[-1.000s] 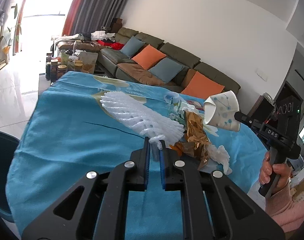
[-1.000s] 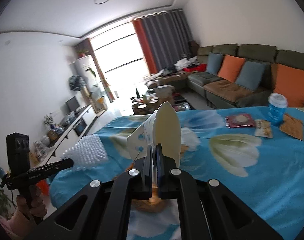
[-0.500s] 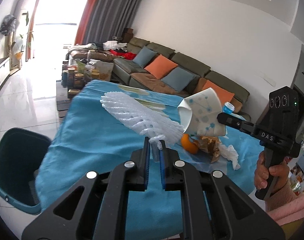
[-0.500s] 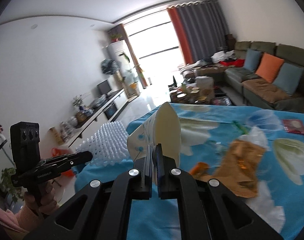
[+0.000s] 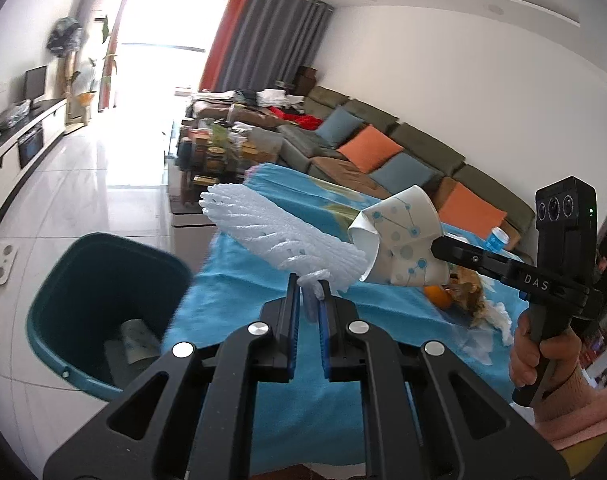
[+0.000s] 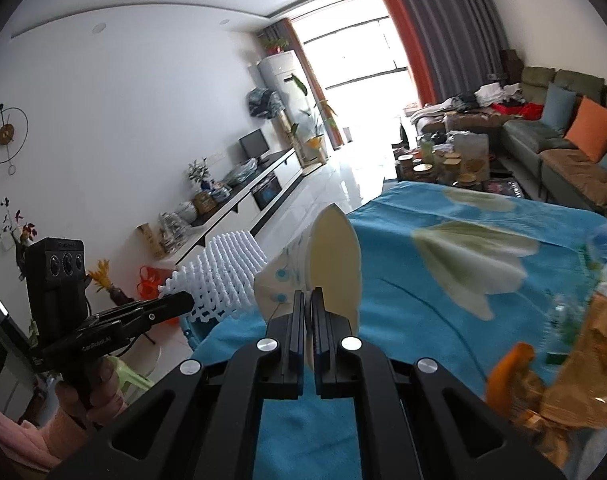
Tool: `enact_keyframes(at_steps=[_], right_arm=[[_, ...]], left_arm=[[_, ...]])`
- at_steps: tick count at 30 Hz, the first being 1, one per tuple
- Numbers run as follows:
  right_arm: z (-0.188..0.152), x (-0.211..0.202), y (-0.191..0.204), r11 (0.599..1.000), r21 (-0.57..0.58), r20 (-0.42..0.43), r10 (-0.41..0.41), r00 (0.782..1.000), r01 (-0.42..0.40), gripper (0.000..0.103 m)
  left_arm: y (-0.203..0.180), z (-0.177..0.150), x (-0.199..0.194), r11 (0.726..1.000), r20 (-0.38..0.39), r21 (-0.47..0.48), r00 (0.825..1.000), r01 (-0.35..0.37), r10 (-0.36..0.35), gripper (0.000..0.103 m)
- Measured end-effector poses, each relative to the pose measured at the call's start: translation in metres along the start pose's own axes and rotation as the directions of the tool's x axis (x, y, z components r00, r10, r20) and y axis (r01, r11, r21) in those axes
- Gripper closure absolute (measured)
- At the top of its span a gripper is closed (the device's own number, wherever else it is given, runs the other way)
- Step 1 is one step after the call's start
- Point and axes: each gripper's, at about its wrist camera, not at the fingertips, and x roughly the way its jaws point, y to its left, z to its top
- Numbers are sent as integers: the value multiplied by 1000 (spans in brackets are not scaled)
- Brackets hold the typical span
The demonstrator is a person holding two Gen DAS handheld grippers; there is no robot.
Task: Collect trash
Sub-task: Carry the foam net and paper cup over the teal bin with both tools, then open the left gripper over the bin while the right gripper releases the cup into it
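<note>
My left gripper (image 5: pixel 308 286) is shut on a white foam fruit net (image 5: pixel 279 236), held in the air over the left end of the blue-clothed table (image 5: pixel 239 292); the net also shows in the right wrist view (image 6: pixel 223 276). My right gripper (image 6: pixel 307 298) is shut on a crushed paper cup (image 6: pixel 331 256) with blue dots, seen in the left wrist view (image 5: pixel 399 248) just right of the net. A dark teal trash bin (image 5: pixel 91 304) stands on the floor left of the table, with paper inside.
More trash lies on the table: an orange peel (image 5: pixel 437 296), a gold wrapper (image 6: pixel 579 368) and white foam scraps (image 5: pixel 499 316). A sofa (image 5: pixel 403 152) and a cluttered coffee table (image 5: pixel 219 152) stand beyond. A TV cabinet (image 6: pixel 239 200) lines the far wall.
Both grippers have swung left with their loads, away from the trash pile and toward the table's end. The teal bin has come further into the left wrist view.
</note>
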Motion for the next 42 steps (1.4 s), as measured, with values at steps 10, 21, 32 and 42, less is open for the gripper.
enact_keyframes(at_steps=[10, 21, 32, 42], right_arm=[[11, 46, 30, 996, -34, -61, 78, 995, -80, 100], [24, 91, 61, 986, -75, -124, 137, 983, -147, 100], [29, 139, 80, 982, -86, -197, 149, 969, -169, 100], [26, 182, 96, 982, -100, -271, 131, 954, -163, 100]], left_arm=[[45, -1, -22, 993, 21, -58, 994, -104, 105, 94], [87, -9, -33, 975, -1, -117, 981, -191, 192, 94], [124, -22, -23, 949, -58, -178, 966, -259, 253, 94], [141, -35, -6, 930, -120, -207, 951, -304, 284, 94]])
